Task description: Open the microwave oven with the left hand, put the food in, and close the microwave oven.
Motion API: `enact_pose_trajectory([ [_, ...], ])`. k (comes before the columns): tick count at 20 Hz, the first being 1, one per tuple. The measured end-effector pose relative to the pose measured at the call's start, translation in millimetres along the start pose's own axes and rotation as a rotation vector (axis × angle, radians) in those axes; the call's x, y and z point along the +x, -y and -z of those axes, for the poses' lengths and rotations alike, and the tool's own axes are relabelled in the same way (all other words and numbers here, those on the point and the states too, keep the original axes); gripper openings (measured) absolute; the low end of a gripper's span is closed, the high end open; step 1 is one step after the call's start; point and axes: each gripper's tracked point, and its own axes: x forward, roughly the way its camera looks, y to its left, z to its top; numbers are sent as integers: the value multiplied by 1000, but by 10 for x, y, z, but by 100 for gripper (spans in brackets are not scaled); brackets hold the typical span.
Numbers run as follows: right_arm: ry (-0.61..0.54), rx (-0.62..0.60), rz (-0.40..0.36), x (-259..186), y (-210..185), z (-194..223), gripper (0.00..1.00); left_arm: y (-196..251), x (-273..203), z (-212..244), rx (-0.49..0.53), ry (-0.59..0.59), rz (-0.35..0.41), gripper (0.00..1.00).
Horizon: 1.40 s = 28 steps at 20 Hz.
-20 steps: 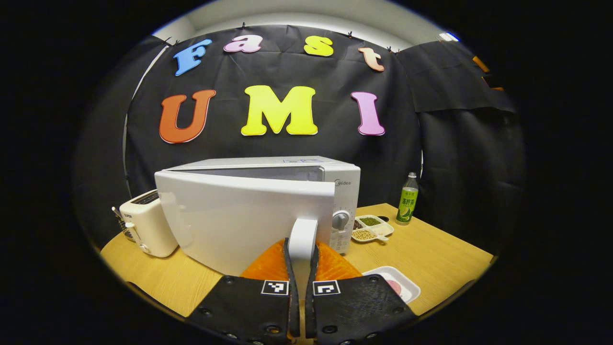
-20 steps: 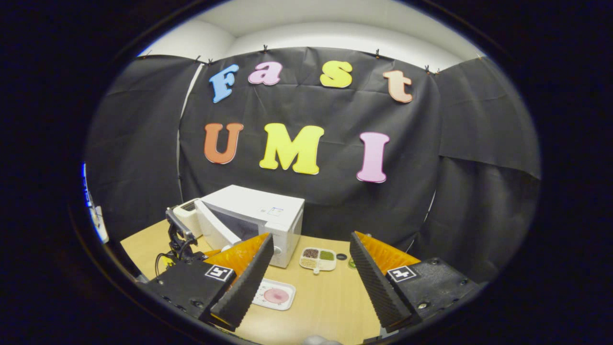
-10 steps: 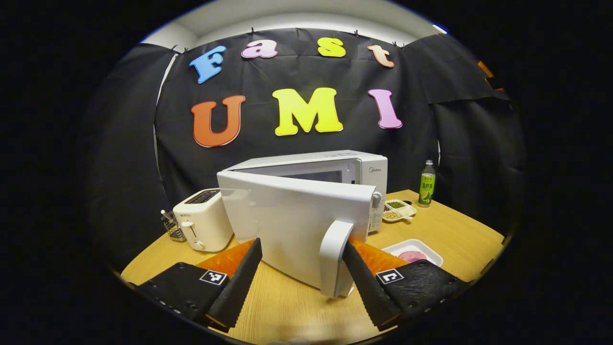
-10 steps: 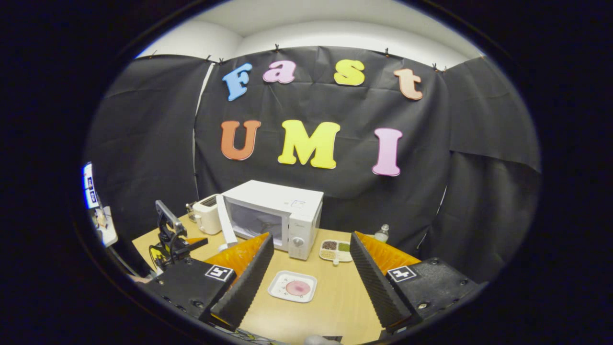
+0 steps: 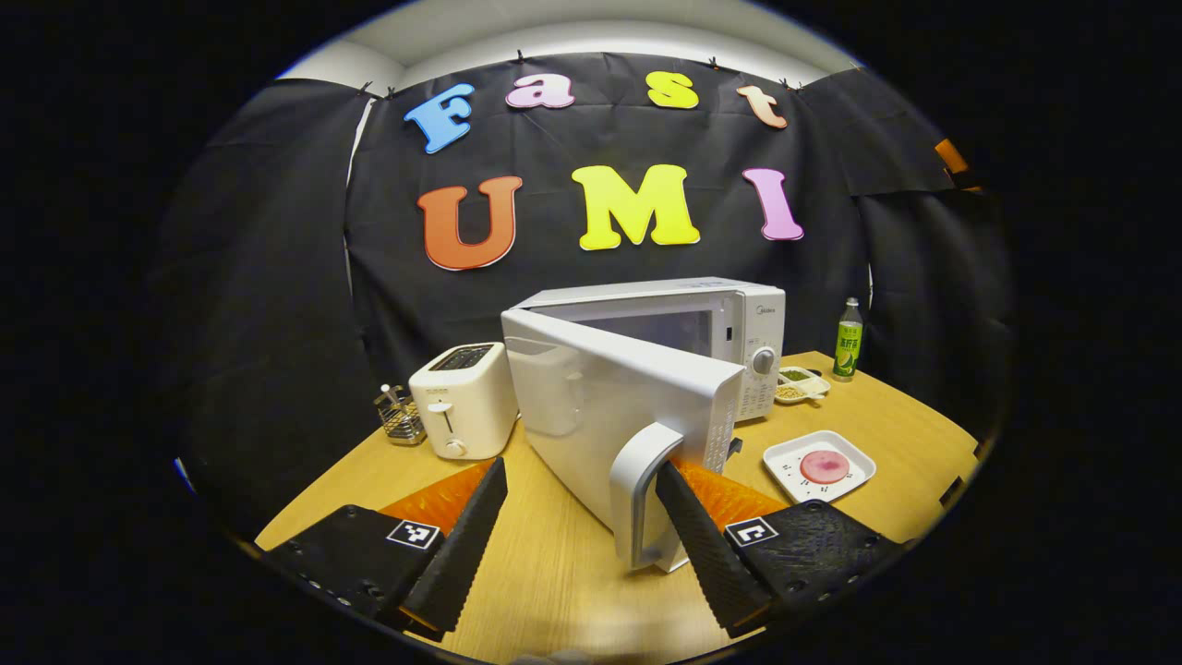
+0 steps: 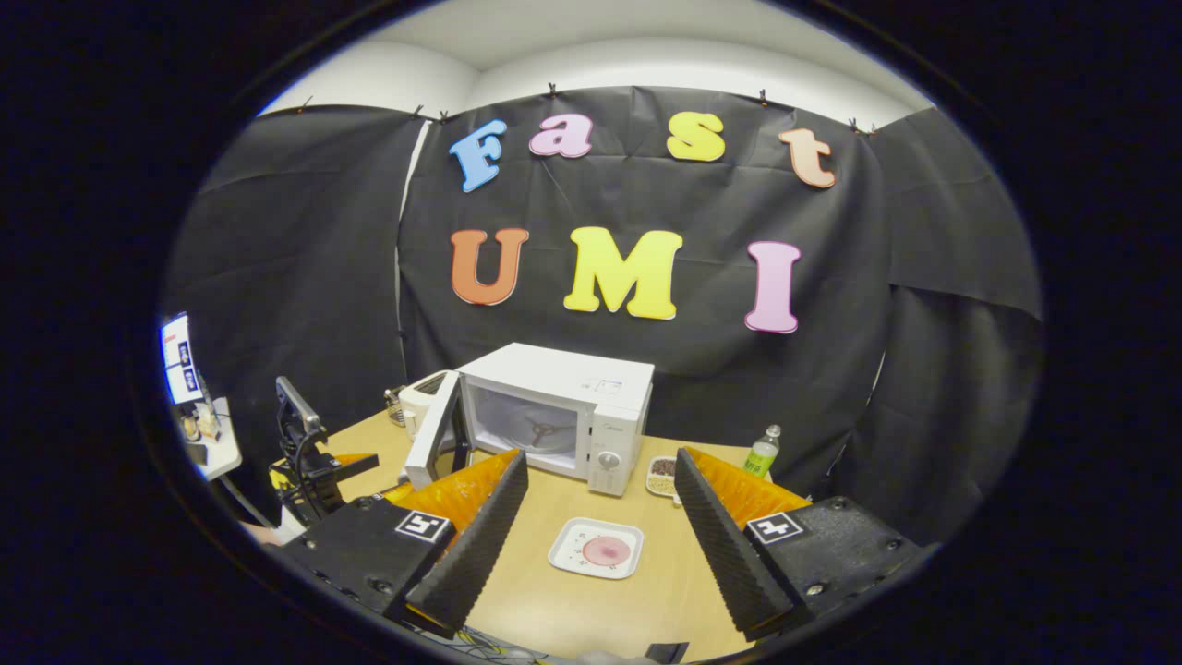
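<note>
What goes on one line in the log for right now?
microwave door: open | left gripper: open, beside door handle | right gripper: open, empty | food plate: on table

My left claw (image 5: pixel 577 545) has black ribbed pads, orange behind them, and black-and-white square markers; my right claw (image 6: pixel 596 545) is coloured the same. The microwave (image 5: pixel 665 369) is white with a grey knob. The toaster (image 5: pixel 462 400) is cream. The surface (image 5: pixel 563 573) is pale wood grain. A white tray (image 6: pixel 597 549) carries pink food (image 6: pixel 606 551). The bottle (image 5: pixel 848 340) wears a green label.
</note>
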Motion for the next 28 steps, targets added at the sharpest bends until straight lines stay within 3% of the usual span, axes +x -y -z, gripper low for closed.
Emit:
enact_pose_trajectory([
  [5,-28,41,-30,95,-176,144,96,-605,-258,169,-41,-31,-101,96],
  [9,-55,38,-23,237,-169,286,100,-1037,-429,184,-49,-41,-187,96],
  [14,-112,69,-27,531,-59,540,100,-1254,-656,64,-35,-27,-226,95],
  [16,-135,70,-18,681,47,676,99,-1185,-751,-48,-35,-16,-214,95],
  [17,-161,71,-15,781,100,799,89,-1114,-785,-115,-33,-10,-202,96],
  [19,-235,91,-32,975,168,1122,91,-917,-865,-282,-29,11,-165,96],
  [21,-315,111,-34,1185,277,1491,84,-682,-934,-496,-7,41,-123,95],
  [22,-361,129,-32,1276,339,1707,73,-595,-949,-620,2,55,-107,96],
  [23,-408,152,-30,1362,395,1922,79,-483,-978,-773,-3,80,-89,96],
  [24,-457,191,-32,1447,447,2129,75,-383,-997,-917,-10,103,-75,96],
  [25,-500,232,-36,1548,490,2341,64,-284,-1024,-1067,-17,125,-61,96],
  [26,-544,263,-37,1638,549,2534,67,-200,-1032,-1221,-14,149,-56,96],
  [27,-590,287,-32,1724,613,2731,53,-128,-1042,-1373,-5,172,-51,96],
  [28,-619,304,-42,1832,653,2894,62,-71,-1035,-1474,0,185,-50,96],
])
